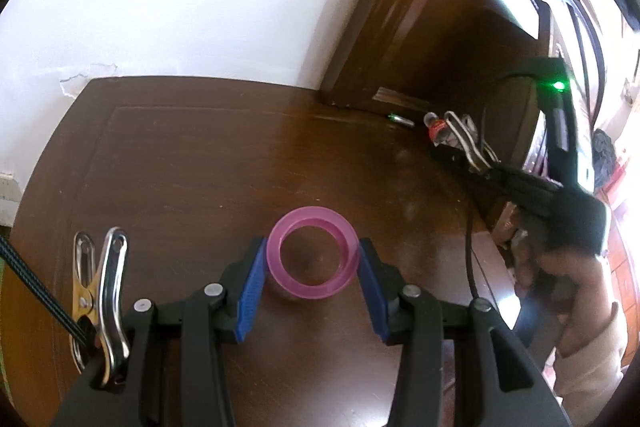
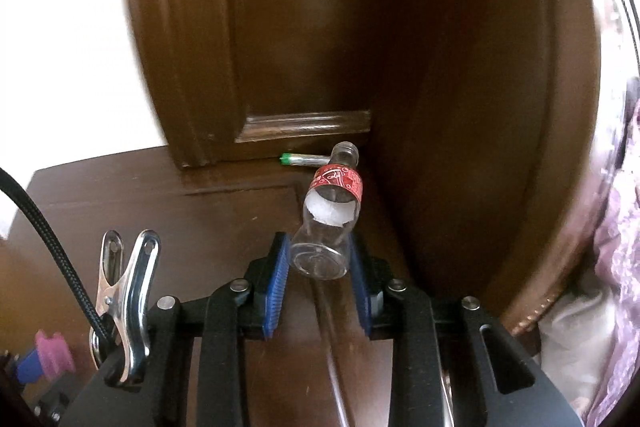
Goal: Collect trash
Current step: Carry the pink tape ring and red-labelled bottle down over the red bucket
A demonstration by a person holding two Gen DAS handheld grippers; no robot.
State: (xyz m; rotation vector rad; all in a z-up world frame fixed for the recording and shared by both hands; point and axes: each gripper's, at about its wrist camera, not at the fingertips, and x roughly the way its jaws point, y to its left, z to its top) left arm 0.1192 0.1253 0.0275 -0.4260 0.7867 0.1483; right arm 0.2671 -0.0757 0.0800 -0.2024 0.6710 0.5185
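Observation:
My left gripper [image 1: 313, 263] is shut on a pink plastic ring-shaped cup [image 1: 313, 251], its blue pads [image 1: 253, 285] pressed on both sides, just above the dark wooden table [image 1: 180, 155]. My right gripper [image 2: 319, 273] is shut on the base of a small clear cola bottle [image 2: 330, 219] with a red label and white crumpled paper inside, neck pointing away. The same bottle [image 1: 438, 129] and right gripper [image 1: 452, 143] show at the far right of the left wrist view. The pink cup [image 2: 54, 353] shows at the lower left of the right wrist view.
A green-tipped battery [image 2: 304, 159] lies at the table's back by the brown wooden headboard [image 2: 320, 27]; it also shows in the left wrist view [image 1: 400, 119]. A white wall [image 1: 180, 7] stands behind the table. Purple bedding [image 2: 616, 227] lies at the right.

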